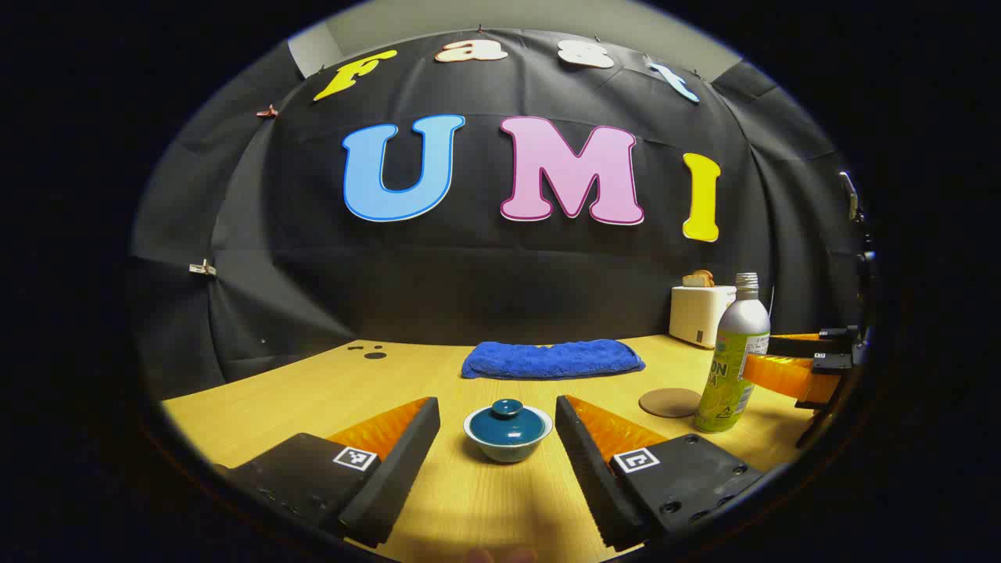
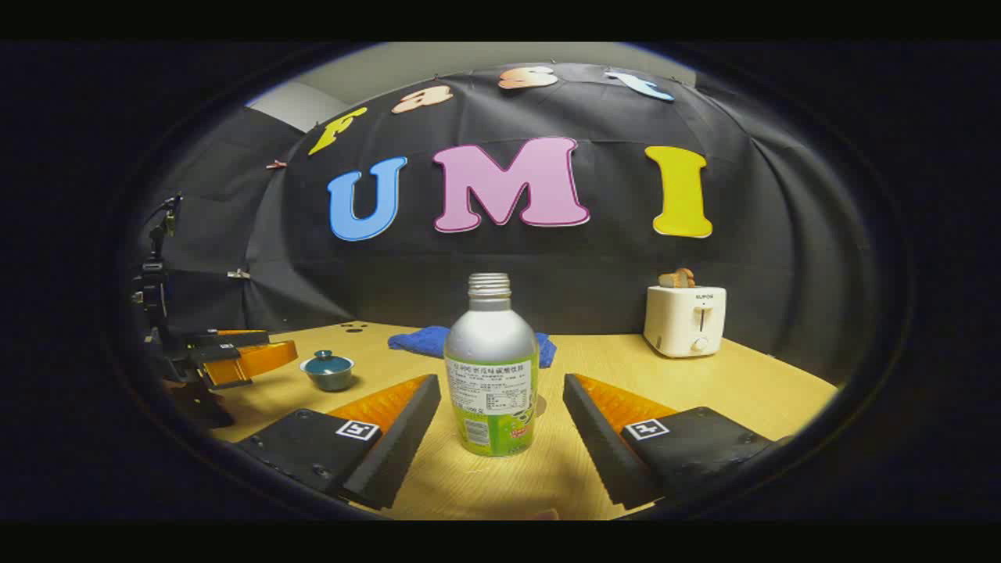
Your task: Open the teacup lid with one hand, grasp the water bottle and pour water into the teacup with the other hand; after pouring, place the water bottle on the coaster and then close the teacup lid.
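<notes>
Approaching stage: left gripper (image 1: 495, 438) spread wide, straddling lidded teacup (image 1: 508, 432) on table (image 1: 313, 391); right gripper (image 2: 500, 418) released, flanking uncapped water bottle (image 2: 491, 367). Coaster (image 1: 669, 402) beside bottle. Next: pinch lid knob (image 1: 507, 407), close on bottle.

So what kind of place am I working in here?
Likely a staged demo booth, not a real kitchen: a wooden table against black cloth, holding a toaster, folded blue towel and lidded teacup.

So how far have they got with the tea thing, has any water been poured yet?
Nothing looks done yet. The lid sits on the teacup, the water bottle stands on the table, and the coaster is bare. In hand: each open gripper is lined up, left gripper on the cup, right gripper on the bottle. Every step remains.
</notes>
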A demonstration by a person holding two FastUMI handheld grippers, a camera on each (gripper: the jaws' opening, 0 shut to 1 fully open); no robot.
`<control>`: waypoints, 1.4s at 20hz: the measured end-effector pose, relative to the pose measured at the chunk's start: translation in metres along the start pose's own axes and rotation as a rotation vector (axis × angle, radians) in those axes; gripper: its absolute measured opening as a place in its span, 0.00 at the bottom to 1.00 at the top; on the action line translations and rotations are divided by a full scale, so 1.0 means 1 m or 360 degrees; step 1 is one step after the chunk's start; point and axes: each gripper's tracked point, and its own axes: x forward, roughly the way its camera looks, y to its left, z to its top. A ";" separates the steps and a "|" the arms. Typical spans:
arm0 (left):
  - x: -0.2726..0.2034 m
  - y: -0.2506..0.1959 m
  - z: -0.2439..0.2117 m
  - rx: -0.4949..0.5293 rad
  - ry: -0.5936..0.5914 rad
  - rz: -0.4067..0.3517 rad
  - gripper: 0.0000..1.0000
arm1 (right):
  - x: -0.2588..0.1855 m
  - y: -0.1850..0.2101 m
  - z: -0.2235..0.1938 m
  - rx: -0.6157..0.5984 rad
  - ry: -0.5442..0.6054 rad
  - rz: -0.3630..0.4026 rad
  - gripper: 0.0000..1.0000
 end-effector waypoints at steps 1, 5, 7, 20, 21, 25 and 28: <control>0.001 0.000 -0.001 0.0001 0.0000 -0.0002 0.94 | 0.000 0.000 0.000 0.0000 0.0000 0.0000 0.98; 0.003 -0.002 0.000 0.0003 0.0000 -0.0007 0.94 | 0.000 0.000 0.000 0.0000 -0.0001 0.0000 0.98; 0.004 -0.003 0.000 0.0003 0.0000 -0.0006 0.94 | 0.000 0.000 -0.001 0.0000 -0.0001 0.0000 0.98; 0.010 -0.007 0.001 0.0004 0.0002 -0.0033 0.94 | 0.001 0.002 -0.001 0.0001 -0.0003 0.0014 0.98; 0.014 -0.006 0.000 0.0005 0.0009 -0.0033 0.93 | 0.001 0.002 -0.001 0.0001 -0.0003 0.0014 0.98; 0.037 -0.004 -0.003 0.0037 0.0045 -0.0040 0.91 | 0.001 0.002 0.000 0.0002 -0.0003 0.0024 0.98; 0.049 -0.013 -0.009 0.0102 0.0115 -0.0105 0.88 | 0.001 0.002 -0.001 0.0001 -0.0003 0.0026 0.98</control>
